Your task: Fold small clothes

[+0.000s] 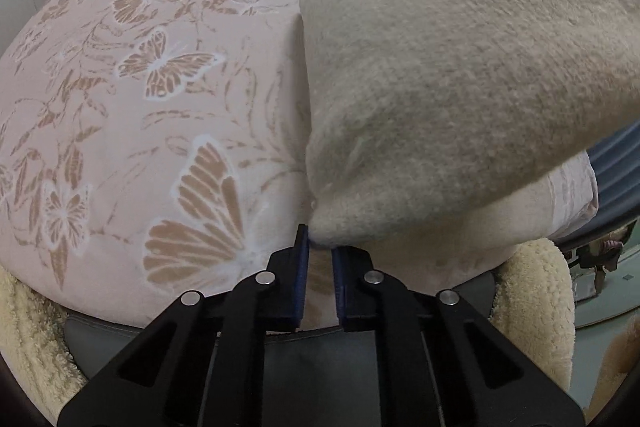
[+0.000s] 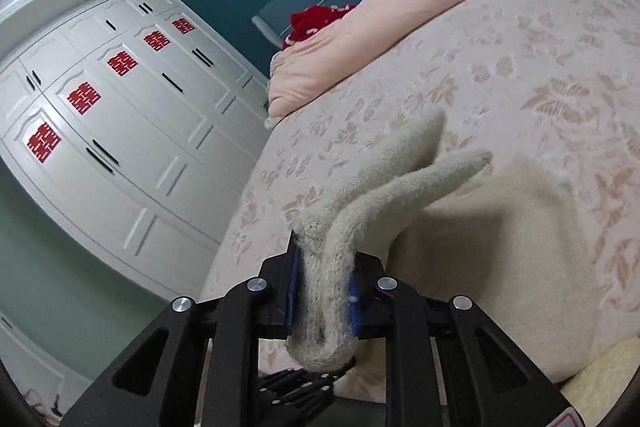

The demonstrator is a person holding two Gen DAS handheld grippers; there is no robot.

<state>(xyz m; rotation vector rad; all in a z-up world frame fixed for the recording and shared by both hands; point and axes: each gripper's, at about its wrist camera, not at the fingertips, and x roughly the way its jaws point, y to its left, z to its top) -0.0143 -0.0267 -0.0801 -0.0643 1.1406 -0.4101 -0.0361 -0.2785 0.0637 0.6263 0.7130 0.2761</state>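
The left tongs (image 1: 320, 251) and right tongs (image 2: 324, 291) are each pinching the fuzzy beige cloth (image 1: 460, 87), needing tight, even corners over the pink butterfly bed (image 1: 160, 107).

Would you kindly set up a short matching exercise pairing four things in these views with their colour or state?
Things:
1. fleece garment
2. bedspread
3. wardrobe doors
4. right gripper

Descriptions:
A. white, with red paper cut-outs
B. pink, printed with butterflies
C. closed on bunched cloth
D. beige, fuzzy, lifted off the bed

Pairs: 1-D, 2-B, 3-A, 4-C
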